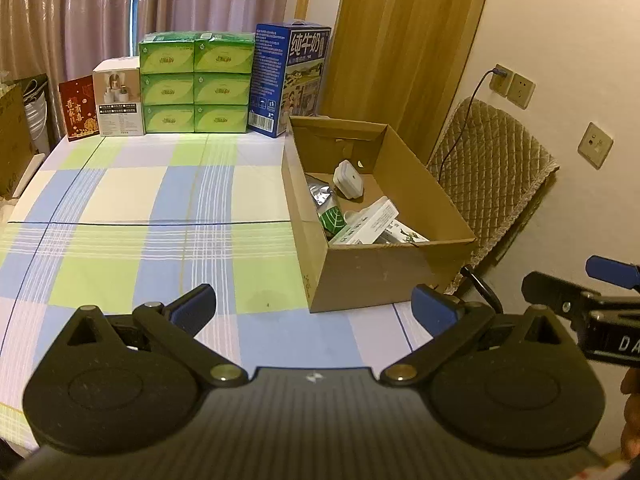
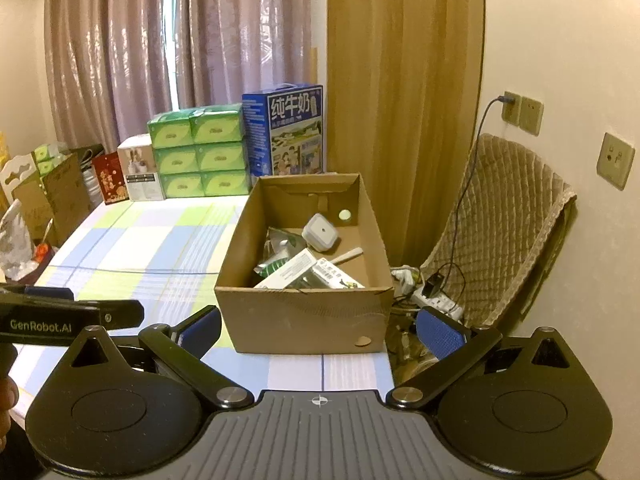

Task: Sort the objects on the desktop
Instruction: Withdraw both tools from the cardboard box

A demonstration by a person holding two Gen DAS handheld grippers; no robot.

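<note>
Sorting is looking nearly finished from where I am sitting: the checked tablecloth (image 1: 140, 208) is lying bare in front of both grippers, and I am seeing no loose item left on it. What has been gathered is sitting inside the cardboard box (image 2: 304, 312) at the table's right edge: a small white device (image 2: 319, 233), a silvery pouch (image 1: 320, 194), a green-striped packet (image 1: 332, 218) and a long white carton (image 2: 288, 274) leaning across the rest.

I am keeping the left gripper (image 1: 314, 304) with its fingers wide apart and nothing between them. The right gripper (image 2: 318, 330) is standing spread just as wide and empty, hovering short of the box.

Reading what I can: the blue milk carton (image 2: 286, 132) by the curtain is showing "纯牛奶", and the other gripper's body is carrying "GenRobot.AI". Print on the stacked green tissue packs (image 1: 196, 84) is coming through too small for me.
</note>
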